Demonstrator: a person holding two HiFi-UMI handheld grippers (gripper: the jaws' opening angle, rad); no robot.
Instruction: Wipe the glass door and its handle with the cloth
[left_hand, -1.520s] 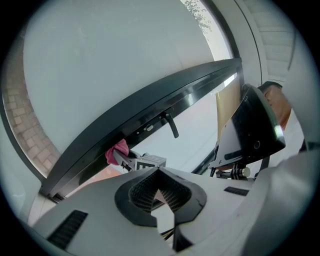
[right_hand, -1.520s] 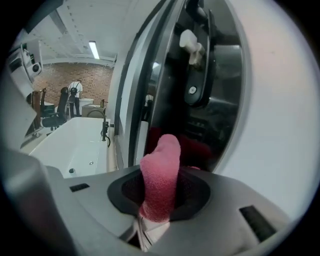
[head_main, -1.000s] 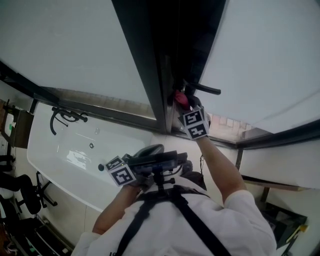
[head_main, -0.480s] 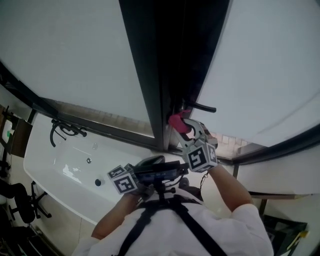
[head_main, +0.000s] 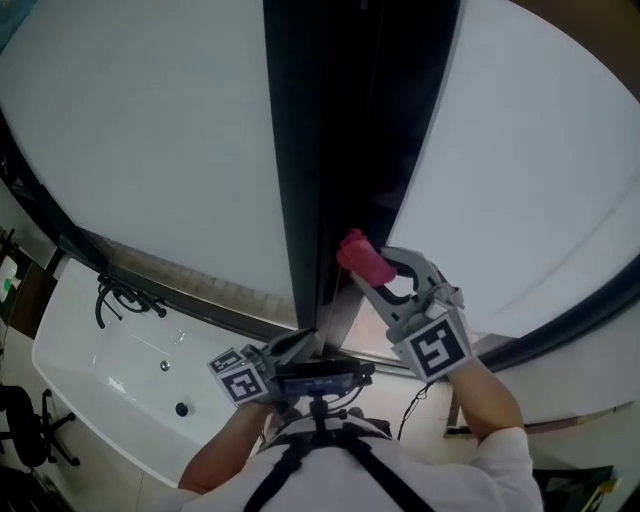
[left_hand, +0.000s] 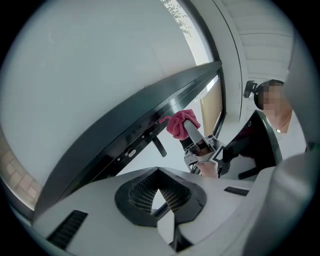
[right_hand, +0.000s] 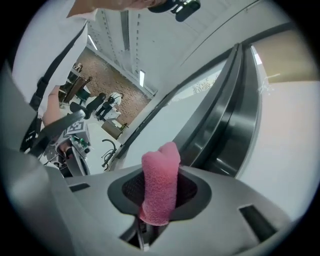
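A pink cloth (head_main: 360, 256) is clamped in my right gripper (head_main: 372, 272), which is shut on it and holds it against the dark door frame (head_main: 320, 170) between two pale glass panes (head_main: 150, 150). In the right gripper view the cloth (right_hand: 161, 185) stands up from between the jaws, beside the frame (right_hand: 240, 115). The black lever handle (left_hand: 159, 146) shows in the left gripper view, just left of the cloth (left_hand: 181, 124). My left gripper (head_main: 303, 340) hangs low near my chest, shut on nothing, its tips (left_hand: 159, 172) touching.
A white bathtub (head_main: 110, 385) with a black tap (head_main: 120, 298) lies below at the left. Black chairs (head_main: 25, 435) stand at the far left edge. My harness and camera mount (head_main: 320, 385) fill the bottom middle.
The right gripper has drawn the cloth off the handle and back toward me along the frame. The handle has dropped out of the head view. The left gripper has barely moved.
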